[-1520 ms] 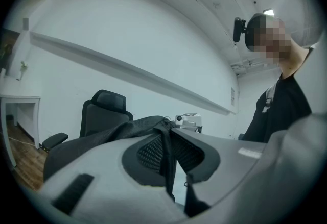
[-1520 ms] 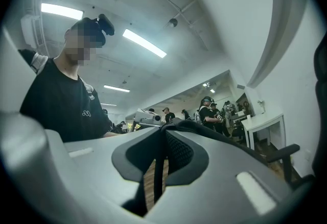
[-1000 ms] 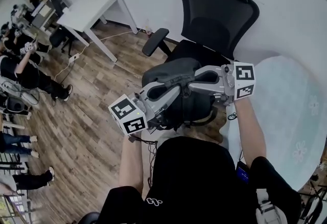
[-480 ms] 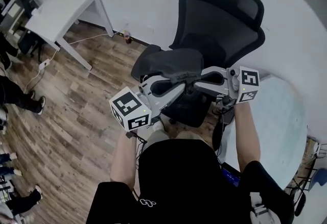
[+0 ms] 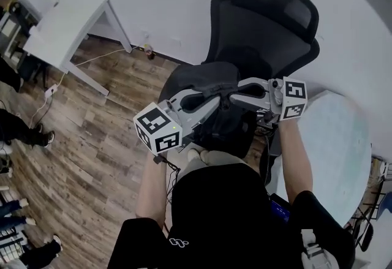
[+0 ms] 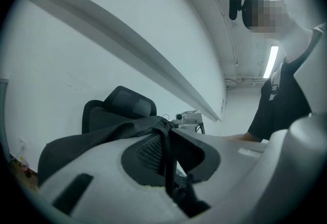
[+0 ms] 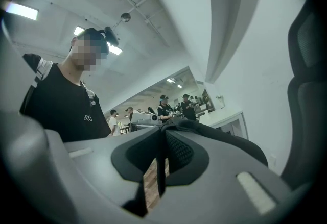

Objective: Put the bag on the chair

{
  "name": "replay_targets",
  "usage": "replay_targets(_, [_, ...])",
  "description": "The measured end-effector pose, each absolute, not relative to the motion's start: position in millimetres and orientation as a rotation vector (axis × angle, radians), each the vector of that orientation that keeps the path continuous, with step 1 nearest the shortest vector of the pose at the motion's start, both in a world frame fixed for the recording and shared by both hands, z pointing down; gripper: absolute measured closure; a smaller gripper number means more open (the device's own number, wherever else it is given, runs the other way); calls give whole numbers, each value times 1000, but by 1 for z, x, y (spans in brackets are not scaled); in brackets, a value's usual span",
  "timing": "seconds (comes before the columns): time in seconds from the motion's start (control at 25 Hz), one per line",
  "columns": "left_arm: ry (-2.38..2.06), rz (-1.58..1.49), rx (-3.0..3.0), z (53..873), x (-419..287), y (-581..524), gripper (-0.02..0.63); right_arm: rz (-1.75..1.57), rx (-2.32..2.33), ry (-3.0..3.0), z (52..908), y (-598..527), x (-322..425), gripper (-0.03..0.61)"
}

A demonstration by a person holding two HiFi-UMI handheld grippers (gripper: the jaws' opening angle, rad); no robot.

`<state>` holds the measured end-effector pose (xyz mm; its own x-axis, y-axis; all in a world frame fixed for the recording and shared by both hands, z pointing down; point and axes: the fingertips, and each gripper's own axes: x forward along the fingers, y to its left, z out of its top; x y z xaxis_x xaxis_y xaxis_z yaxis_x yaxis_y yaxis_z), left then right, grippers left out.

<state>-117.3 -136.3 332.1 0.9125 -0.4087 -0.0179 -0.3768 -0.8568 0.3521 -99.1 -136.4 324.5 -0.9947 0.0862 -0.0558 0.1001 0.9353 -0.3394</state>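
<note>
A black bag (image 5: 205, 78) hangs between both grippers, over the seat of a black mesh-backed office chair (image 5: 263, 22). My left gripper (image 5: 204, 100) reaches in from the lower left and is shut on the bag's fabric. From the right, my right gripper (image 5: 236, 98) is shut on the bag too. In the left gripper view a thin black fold of the bag (image 6: 102, 139) is pinched in the left gripper (image 6: 166, 152), with the chair (image 6: 125, 103) behind. In the right gripper view the right gripper (image 7: 161, 159) clamps the bag (image 7: 219, 136) beside the chair back (image 7: 306, 90).
A white table (image 5: 61, 22) stands at the upper left by the white wall, with a cable on the wood floor (image 5: 104, 139) under it. People stand along the left edge (image 5: 15, 124). A pale round surface (image 5: 334, 151) lies at the right.
The bag and both grippers have moved closer to the chair, from in front of its armrest to over the seat below the backrest. Both grips stay the same.
</note>
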Motion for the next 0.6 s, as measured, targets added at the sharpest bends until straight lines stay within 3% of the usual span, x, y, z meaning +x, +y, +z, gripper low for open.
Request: replay_targets(0.6, [-698,-26,2418,434,-89,-214,580,-797,150,3173,425,-218,-72,535])
